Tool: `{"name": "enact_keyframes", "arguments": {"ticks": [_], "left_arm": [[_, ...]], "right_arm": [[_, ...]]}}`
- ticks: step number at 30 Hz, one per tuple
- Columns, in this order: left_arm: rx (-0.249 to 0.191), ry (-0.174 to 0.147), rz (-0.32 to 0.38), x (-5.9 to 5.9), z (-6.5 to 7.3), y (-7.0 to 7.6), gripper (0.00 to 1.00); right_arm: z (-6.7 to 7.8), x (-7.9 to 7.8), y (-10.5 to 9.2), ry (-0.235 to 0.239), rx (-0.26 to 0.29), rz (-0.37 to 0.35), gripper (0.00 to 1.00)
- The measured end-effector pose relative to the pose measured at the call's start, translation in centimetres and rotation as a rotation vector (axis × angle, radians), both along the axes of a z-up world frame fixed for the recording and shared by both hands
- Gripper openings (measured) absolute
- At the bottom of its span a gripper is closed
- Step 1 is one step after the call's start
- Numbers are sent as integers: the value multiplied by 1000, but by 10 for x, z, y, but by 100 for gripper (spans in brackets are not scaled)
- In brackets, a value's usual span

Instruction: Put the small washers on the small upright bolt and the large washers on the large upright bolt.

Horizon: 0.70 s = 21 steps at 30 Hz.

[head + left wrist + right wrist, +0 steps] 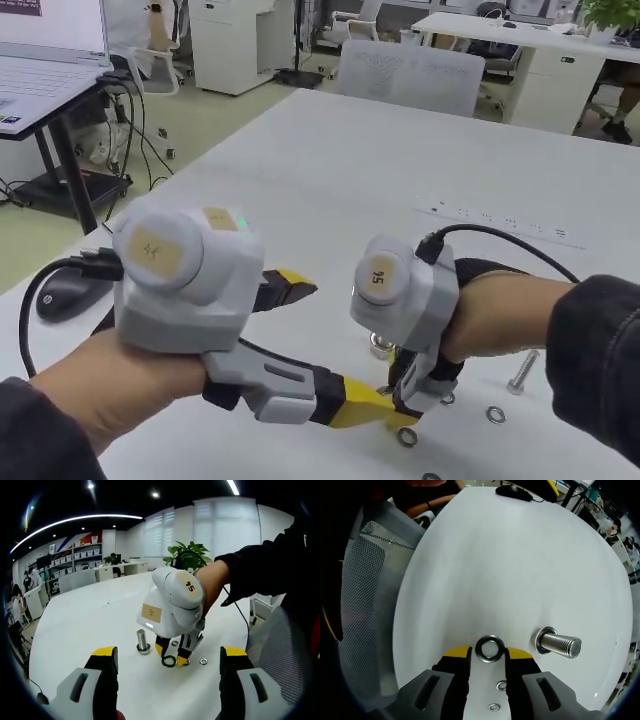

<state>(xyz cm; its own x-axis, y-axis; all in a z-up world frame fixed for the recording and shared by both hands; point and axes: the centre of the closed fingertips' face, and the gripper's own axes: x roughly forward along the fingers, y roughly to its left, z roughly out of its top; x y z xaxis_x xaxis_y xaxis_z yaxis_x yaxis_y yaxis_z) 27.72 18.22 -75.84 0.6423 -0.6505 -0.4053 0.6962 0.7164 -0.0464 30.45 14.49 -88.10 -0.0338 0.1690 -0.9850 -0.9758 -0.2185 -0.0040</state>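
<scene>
Step in hand: placing a large washer. Your right gripper (488,655) has its jaws pinched in on the rim of a large washer (489,648), one jaw on each side, with only a narrow gap left. Can't tell if the washer is off the desk (400,170). In the left gripper view it hangs tilted at the jaw tips, low to the surface. Your left gripper (332,343) has its jaws wide apart, holds nothing and faces the right one.

Next, my read: lift and carry the washer to the large bolt (559,645), which stands just beside it at 3 o'clock in the right gripper view. Level the ring, centre the hole over the threaded top, then let go. Held by the rim, it could swing or catch on the threads.

Washer: plain shiny steel ring with a wide hole. Bolt: thick threaded shaft with a ring at its base, washer or head, can't tell. In the head view the small bolt (522,371) is at 3 o'clock from the right gripper, apart from it. Small washers (495,413) lie loose on the desk around 5 o'clock.
</scene>
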Motion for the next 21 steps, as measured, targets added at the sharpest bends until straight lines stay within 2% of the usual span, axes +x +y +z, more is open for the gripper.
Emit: {"name": "enact_keyframes", "arguments": {"ticks": [15, 19, 21], "left_arm": [[1, 2, 5, 0, -1, 2, 83], [1, 2, 6, 0, -1, 2, 83], [2, 2, 5, 0, -1, 2, 83]], "right_arm": [[0, 0, 1, -1, -6, -3, 28], [0, 0, 1, 1, -1, -21, 27], [0, 3, 2, -4, 8, -56, 24]]}}
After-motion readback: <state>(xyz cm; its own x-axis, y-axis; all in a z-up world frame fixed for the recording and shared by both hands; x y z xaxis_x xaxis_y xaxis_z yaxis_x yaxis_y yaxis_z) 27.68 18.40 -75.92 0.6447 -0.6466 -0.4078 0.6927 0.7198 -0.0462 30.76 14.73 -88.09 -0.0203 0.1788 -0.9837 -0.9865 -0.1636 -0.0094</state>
